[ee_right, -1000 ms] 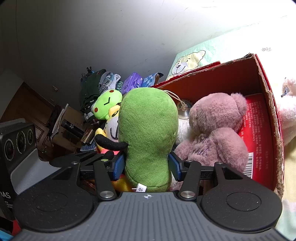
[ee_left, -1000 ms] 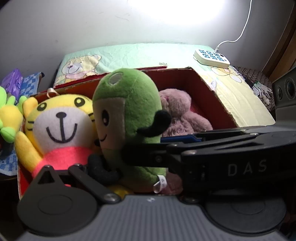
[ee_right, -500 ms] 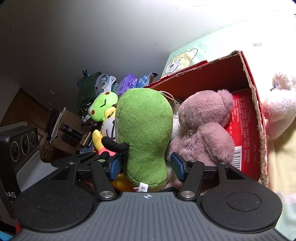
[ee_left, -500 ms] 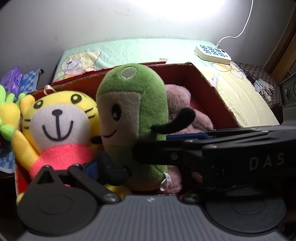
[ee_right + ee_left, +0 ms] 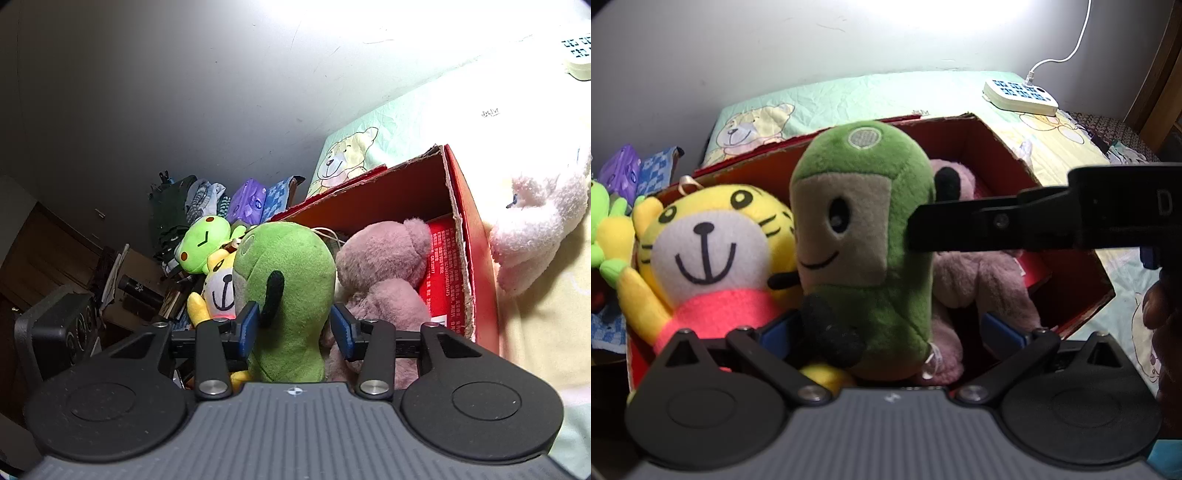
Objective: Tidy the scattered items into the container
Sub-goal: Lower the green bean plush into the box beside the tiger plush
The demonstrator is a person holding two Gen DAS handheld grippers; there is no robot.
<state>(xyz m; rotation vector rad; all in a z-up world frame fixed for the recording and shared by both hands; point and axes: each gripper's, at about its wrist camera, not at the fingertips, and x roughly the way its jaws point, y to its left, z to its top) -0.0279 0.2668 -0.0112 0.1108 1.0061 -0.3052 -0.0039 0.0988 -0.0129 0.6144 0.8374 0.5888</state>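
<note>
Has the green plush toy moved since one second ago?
Yes: in the left wrist view the green plush toy shifted rightward against the red box.

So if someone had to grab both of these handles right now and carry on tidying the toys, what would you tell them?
Left gripper: open, jaws wide around the base of the green plush toy, not pressing it.
Right gripper: jaws have just been closing; its pads now squeeze the green plush toy's sides.
Done: the red cardboard box holds the yellow tiger plush and the mauve bear, with the green toy upright between them.
Left: release the green toy. The fluffy pink plush lies outside on the bedspread; a green frog plush beyond the box may need collecting too.
</note>
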